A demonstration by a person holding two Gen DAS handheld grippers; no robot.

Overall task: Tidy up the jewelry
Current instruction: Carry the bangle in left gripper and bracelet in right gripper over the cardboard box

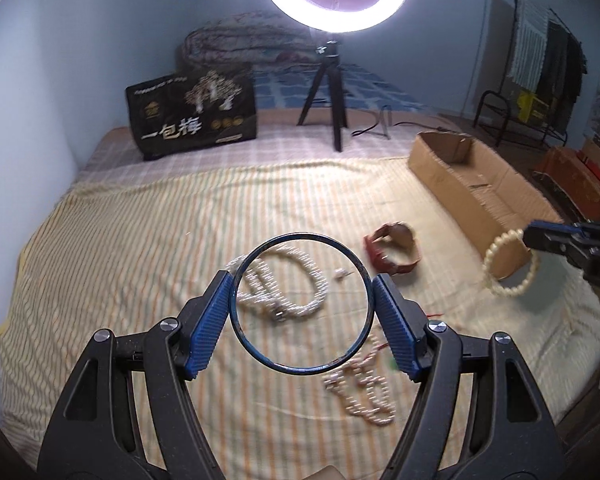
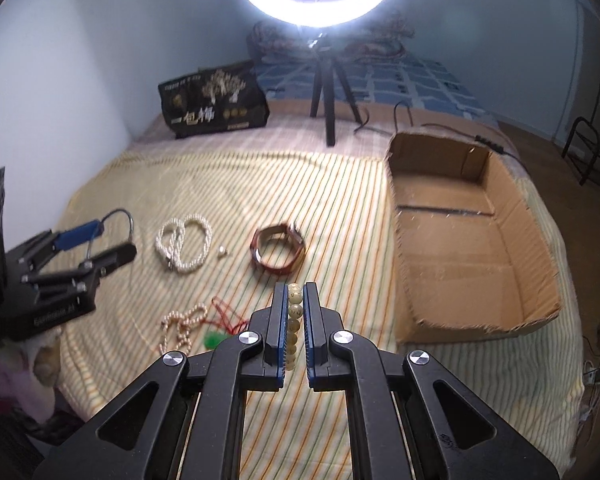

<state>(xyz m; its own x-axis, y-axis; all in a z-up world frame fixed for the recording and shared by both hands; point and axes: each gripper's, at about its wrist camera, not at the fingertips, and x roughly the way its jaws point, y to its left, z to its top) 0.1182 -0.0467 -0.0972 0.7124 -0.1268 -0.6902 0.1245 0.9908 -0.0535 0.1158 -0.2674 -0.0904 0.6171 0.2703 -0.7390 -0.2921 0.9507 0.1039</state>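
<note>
My left gripper (image 1: pixel 302 280) is shut on a thin dark-blue bangle (image 1: pixel 300 235), gripped across its width above the bed. From the right wrist view the left gripper (image 2: pixel 116 238) sits at the left with the bangle (image 2: pixel 131 224). My right gripper (image 2: pixel 295 288) is shut on a cream bead bracelet (image 2: pixel 295 308). Seen from the left, the right gripper (image 1: pixel 532 238) has the bracelet (image 1: pixel 487 264) dangling from it beside the cardboard box (image 1: pixel 452 188). On the striped bedspread lie a white pearl necklace (image 2: pixel 184 246), a red-brown bracelet (image 2: pixel 276 268), pink beads (image 2: pixel 184 320) and a green pendant (image 2: pixel 212 338).
The open cardboard box (image 2: pixel 504 200) lies on the bed's right side with nothing visible inside. A ring light on a black tripod (image 2: pixel 330 120) and a black printed bag (image 2: pixel 216 100) stand at the back. A small pale trinket (image 2: pixel 221 253) lies between necklace and bracelet.
</note>
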